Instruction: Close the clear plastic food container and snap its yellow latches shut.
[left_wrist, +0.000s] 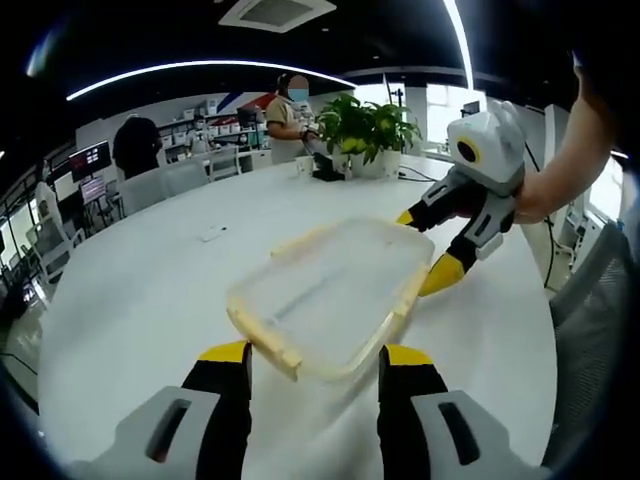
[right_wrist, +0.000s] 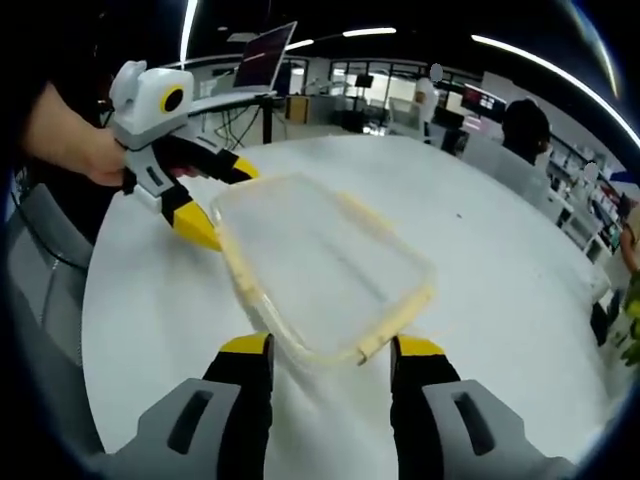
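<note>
The clear plastic container (left_wrist: 335, 290) lies flat on the white table (left_wrist: 140, 300), its lid on, with pale yellow latches along the rim; blur hides whether they are snapped down. My left gripper (left_wrist: 315, 355) is open, and the container's near edge reaches in between its yellow tips. At the opposite end my right gripper (left_wrist: 425, 245) is open too, its jaws straddling the far right corner. The right gripper view shows the same container (right_wrist: 320, 265) from that end: the right gripper (right_wrist: 332, 347) is open at the near edge and the left gripper (right_wrist: 222, 200) open at the far left corner.
A potted plant (left_wrist: 365, 130) stands at the table's far edge with a person seated behind it. A small flat object (left_wrist: 212, 233) lies left of the container. A grey chair (left_wrist: 590, 300) stands at the right. An open laptop (right_wrist: 265, 55) sits on a stand beyond the table.
</note>
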